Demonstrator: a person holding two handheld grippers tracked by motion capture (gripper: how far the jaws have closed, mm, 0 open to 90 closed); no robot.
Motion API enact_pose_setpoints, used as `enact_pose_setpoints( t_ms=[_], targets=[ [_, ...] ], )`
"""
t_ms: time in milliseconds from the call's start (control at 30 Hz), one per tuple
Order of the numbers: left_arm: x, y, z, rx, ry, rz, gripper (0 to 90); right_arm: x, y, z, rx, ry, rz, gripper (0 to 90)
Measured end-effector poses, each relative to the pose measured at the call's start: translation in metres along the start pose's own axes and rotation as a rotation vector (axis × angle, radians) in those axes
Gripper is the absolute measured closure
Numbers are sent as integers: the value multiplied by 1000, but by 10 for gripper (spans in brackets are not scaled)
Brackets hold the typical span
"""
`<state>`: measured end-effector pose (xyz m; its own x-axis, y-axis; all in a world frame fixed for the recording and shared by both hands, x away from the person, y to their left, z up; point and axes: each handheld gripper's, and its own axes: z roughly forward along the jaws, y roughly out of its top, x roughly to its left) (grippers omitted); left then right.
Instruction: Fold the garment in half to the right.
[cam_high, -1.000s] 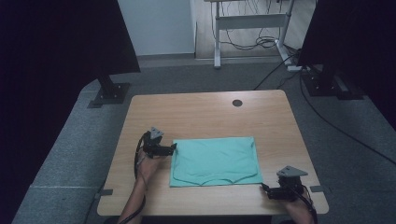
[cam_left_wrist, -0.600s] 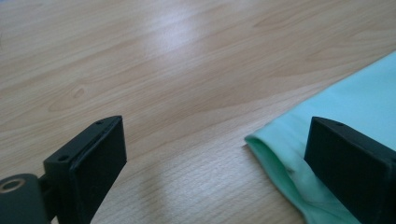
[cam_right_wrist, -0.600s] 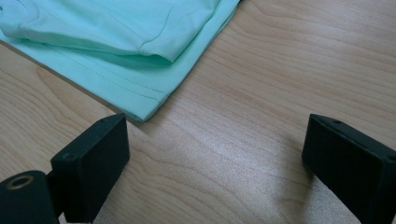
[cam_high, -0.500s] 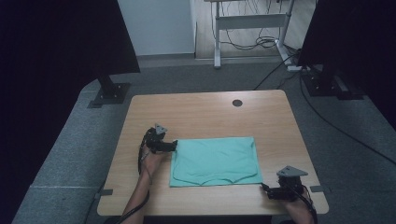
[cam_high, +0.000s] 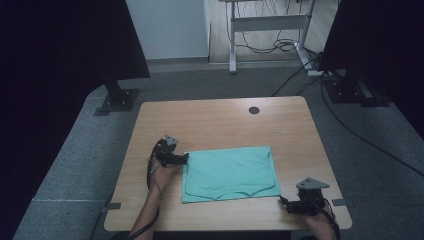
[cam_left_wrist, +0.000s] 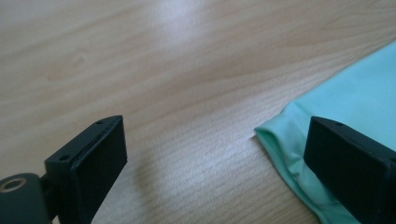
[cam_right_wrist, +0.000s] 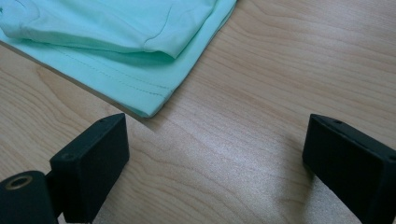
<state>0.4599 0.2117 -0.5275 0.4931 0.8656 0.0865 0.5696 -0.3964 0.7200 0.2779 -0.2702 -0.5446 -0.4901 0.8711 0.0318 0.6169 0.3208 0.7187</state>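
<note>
Teal cloth (cam_high: 229, 173) lies flat mid-surface (cam_high: 225, 120). Left tool (cam_high: 184, 159) w/ jaws wide at cloth's 10 o'clock corner; right tool (cam_high: 283, 202) wide too, near its 5 o'clock corner, apart.

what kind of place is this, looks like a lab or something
Probably a lab or recording room rather than a home: a bare wooden table on grey carpet, black screens on stands at both sides, and loose cables under a desk frame behind. A folded mint-green garment lies on the table.
</note>
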Motion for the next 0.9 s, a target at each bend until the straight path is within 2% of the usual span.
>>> enact_pose_setpoints(
  t_ms=[133, 200, 367, 600, 900],
  targets=[
    [1, -2, 7, 27, -6, 15, 59, 0, 0, 0, 0, 0, 0, 66],
    [4, -5, 9, 13, -31, -23, 55, 0, 0, 0, 0, 0, -1, 65],
    [10, -6, 10, 23, -65, -51, 57, 1, 2, 1, -6, 22, 16, 72],
    [11, -6, 10, 24, -78, -41, 52, 7, 12, 4, -19, 33, -2, 70],
    [11, -6, 10, 24, -79, -40, 51, 21, 28, 15, -25, 67, -41, 62]
  ],
)
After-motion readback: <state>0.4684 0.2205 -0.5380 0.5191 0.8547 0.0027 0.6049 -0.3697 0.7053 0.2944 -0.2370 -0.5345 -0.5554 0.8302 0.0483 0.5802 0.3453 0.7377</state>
